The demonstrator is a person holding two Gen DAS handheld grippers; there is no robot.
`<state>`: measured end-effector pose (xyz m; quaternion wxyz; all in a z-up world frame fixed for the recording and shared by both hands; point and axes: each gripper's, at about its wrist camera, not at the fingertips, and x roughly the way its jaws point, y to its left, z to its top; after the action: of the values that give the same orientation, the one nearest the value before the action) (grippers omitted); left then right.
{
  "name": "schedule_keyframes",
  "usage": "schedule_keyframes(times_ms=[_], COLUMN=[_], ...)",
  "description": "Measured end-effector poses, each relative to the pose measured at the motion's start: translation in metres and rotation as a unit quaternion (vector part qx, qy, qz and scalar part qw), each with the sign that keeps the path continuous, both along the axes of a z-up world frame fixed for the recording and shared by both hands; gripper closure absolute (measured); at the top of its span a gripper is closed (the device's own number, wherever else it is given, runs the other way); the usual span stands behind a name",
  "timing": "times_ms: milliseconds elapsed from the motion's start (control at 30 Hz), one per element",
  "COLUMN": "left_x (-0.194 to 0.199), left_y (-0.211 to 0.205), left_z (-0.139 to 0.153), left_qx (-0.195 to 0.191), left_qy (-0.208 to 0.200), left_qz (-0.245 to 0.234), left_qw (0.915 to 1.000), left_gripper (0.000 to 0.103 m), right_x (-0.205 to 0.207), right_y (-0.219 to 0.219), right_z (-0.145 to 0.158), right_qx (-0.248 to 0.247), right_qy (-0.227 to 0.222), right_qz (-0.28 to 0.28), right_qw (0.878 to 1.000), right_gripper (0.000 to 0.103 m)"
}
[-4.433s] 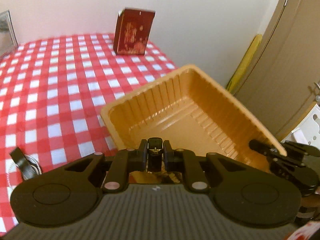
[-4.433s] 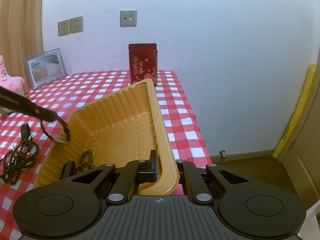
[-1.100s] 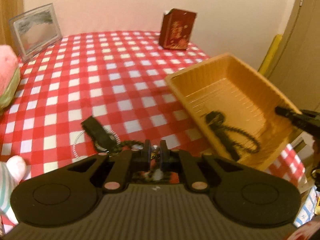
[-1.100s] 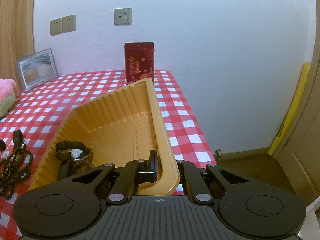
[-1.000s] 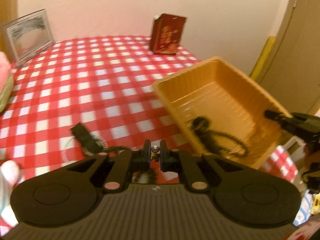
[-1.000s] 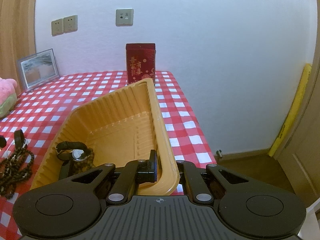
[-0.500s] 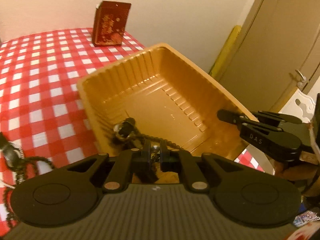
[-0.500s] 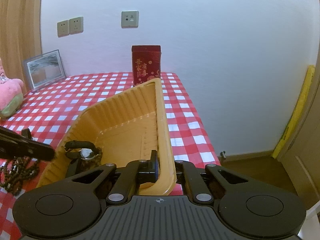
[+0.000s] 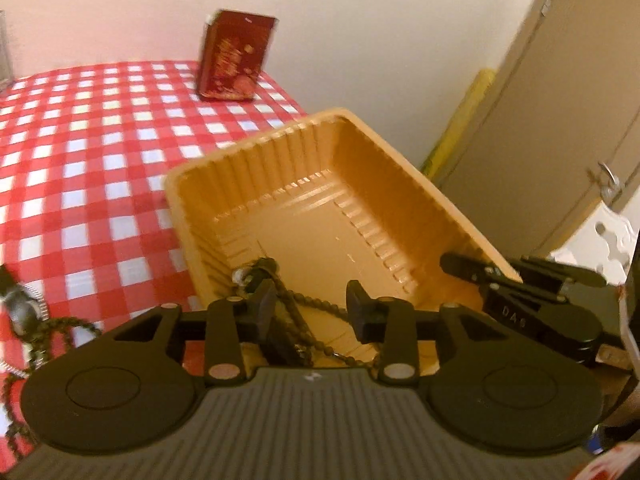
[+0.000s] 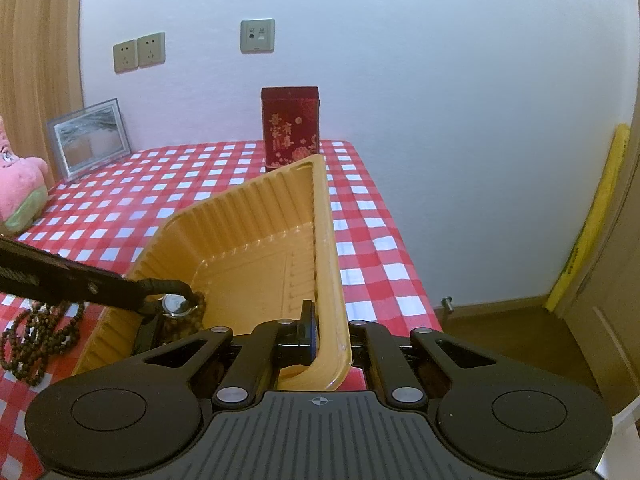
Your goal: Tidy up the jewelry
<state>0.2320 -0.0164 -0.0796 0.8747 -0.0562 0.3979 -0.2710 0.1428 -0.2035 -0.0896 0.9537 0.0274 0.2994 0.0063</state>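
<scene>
Left wrist view: left gripper (image 9: 312, 306) jaws have just opened, nothing between them, over the ribbed orange plastic tray (image 9: 404, 168). Dark beaded bracelet (image 9: 316, 308) lies at the tray's near corner: deposit complete. Right gripper (image 10: 330, 330) clamps the tray rim.

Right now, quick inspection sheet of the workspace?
Surface: red-white checked tablecloth.
Job's things: orange tray tilted, holding watch and bead strand; bead necklace on the cloth.
Clutter: red tin, photo frame, pink plush.
Grippers: left gripper over the tray, jaws just opened, not pressing anything; right gripper clamped on the tray rim.
Cables: nothing seen.
Surroundings: wall sockets, door.
</scene>
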Motion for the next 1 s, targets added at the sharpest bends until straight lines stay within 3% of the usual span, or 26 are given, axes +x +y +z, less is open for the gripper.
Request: schedule_keyframes(times_ms=[133,333,533,700,833,1000], left_x=[-0.009,-0.026,-0.044,-0.061,-0.070,-0.077], left_y=[0.031,0.084,0.133,0.164,0.173,0.173], left_z=[0.008,0.010,-0.004,-0.015,-0.022,-0.022], left_qx=[-0.016,0.025,0.083,0.093,0.124,0.134], left_qy=[0.013,0.026,0.051,0.062,0.073,0.069], left_qz=[0.048,0.120,0.196,0.244,0.260,0.239], left_qw=[0.9986,0.9921,0.9757,0.9632,0.9548,0.9591], left_gripper=[0.068,0.068,0.068,0.068,0.068,0.068], right_x=[0.000,0.000,0.001,0.001,0.001,0.002], right_y=[-0.001,-0.003,-0.004,-0.005,-0.005,-0.005], right_z=[-0.001,-0.003,-0.004,-0.005,-0.005,-0.007], right_qx=[0.001,0.005,0.006,0.006,0.006,0.007], right_qy=[0.000,0.001,0.002,0.003,0.003,0.005], right_qz=[0.001,0.000,0.000,0.000,-0.001,-0.001], right_qw=[1.000,1.000,1.000,1.000,1.000,1.000], right_gripper=[0.098,0.098,0.098,0.098,0.098,0.098])
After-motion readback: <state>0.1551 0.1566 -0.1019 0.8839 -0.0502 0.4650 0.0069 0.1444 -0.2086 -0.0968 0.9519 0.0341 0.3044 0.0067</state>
